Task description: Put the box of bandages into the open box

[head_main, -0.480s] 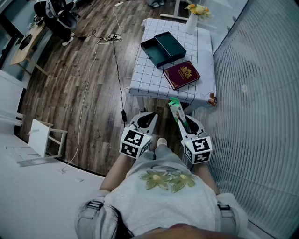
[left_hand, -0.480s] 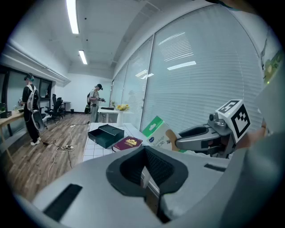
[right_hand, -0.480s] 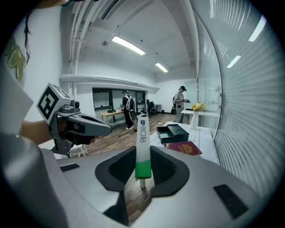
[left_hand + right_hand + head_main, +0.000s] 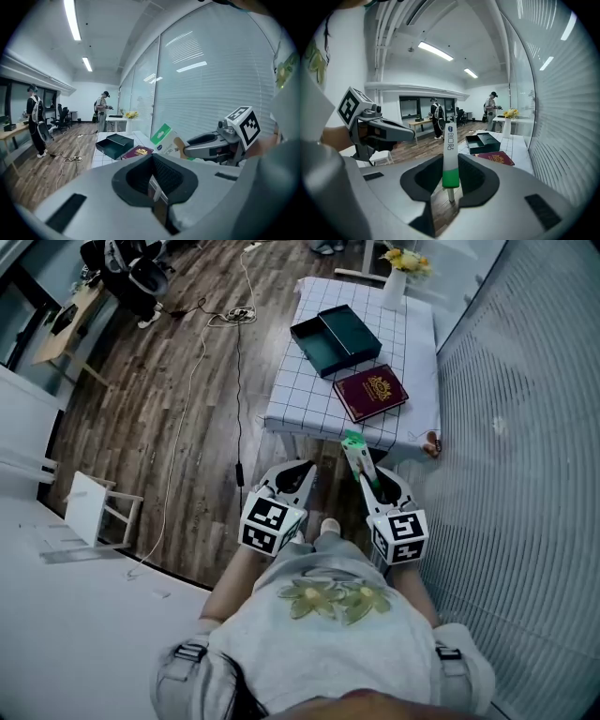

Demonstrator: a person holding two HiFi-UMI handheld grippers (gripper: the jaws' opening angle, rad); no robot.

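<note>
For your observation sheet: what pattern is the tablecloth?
The tablecloth is white with a thin dark grid; head view.

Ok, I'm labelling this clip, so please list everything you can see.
white-and-green cardboard box of bandages: one, held in the right gripper, short of the table
dark green open box: one, two halves side by side, mid-table
maroon booklet with gold emblem: one, near the table's front edge
white vase of yellow flowers: one, table's far end
table with white checked cloth: one, straight ahead
cables: several, pale and dark, on the wooden floor
white stool: one, left
standing people: two, far off
left gripper: grey, shut, empty
right gripper: grey, clamped on the bandages
</note>
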